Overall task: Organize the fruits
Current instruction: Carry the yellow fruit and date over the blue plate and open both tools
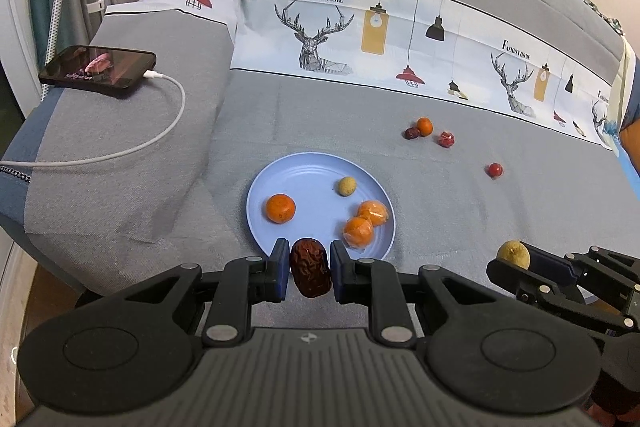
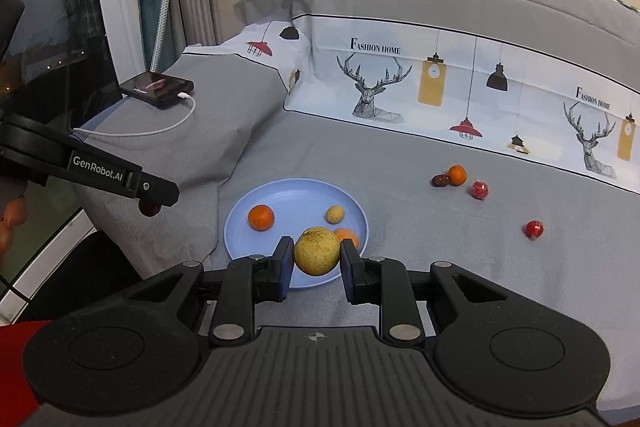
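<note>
My left gripper [image 1: 310, 269] is shut on a wrinkled dark red date [image 1: 311, 273], held just before the near rim of the light blue plate [image 1: 312, 183]. The plate holds a bare orange [image 1: 281, 208], two wrapped oranges [image 1: 359, 231] and a small tan fruit [image 1: 345, 185]. My right gripper [image 2: 315, 259] is shut on a round tan fruit [image 2: 316, 251] above the plate's near edge [image 2: 240, 239]; it also shows in the left wrist view [image 1: 514, 255]. Loose on the bedspread lie an orange [image 1: 424, 126], a date [image 1: 411, 133] and two red wrapped fruits [image 1: 446, 139] [image 1: 495, 169].
The fruits lie on a grey bedspread [image 1: 440, 211] with a white deer-print band behind. A black phone [image 1: 98, 65] on a white charging cable [image 1: 168, 131] lies on a raised pillow at the left. The left gripper's arm [image 2: 104, 173] crosses the right wrist view at the left.
</note>
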Demonstrator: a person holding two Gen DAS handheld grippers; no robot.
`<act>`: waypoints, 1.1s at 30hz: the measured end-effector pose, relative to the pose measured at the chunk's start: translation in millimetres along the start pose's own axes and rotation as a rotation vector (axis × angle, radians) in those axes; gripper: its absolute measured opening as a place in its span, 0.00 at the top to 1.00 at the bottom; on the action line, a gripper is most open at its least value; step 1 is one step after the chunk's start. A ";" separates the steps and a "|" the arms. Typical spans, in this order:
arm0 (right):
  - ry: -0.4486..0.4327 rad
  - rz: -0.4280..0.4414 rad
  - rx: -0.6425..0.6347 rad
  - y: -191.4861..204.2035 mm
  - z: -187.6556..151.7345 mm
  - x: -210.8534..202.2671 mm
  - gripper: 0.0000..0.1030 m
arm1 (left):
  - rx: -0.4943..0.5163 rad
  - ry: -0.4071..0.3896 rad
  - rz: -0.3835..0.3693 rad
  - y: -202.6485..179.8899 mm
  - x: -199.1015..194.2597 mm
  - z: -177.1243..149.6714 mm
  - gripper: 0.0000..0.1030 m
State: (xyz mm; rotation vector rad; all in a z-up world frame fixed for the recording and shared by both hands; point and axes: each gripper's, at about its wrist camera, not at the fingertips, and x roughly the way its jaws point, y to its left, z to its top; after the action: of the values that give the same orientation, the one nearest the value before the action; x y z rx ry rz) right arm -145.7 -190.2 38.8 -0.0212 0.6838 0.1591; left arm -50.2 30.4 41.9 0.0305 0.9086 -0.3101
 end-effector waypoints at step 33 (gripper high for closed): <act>0.039 0.006 0.005 1.3 6.7 32.3 0.75 | -0.029 0.017 0.024 16.3 32.2 21.0 0.77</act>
State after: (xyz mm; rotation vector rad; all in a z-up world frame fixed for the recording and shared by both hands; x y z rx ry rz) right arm -117.1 -184.0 23.7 -0.0178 0.7231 0.1626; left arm -11.1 34.5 28.1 0.0179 0.9290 -0.2746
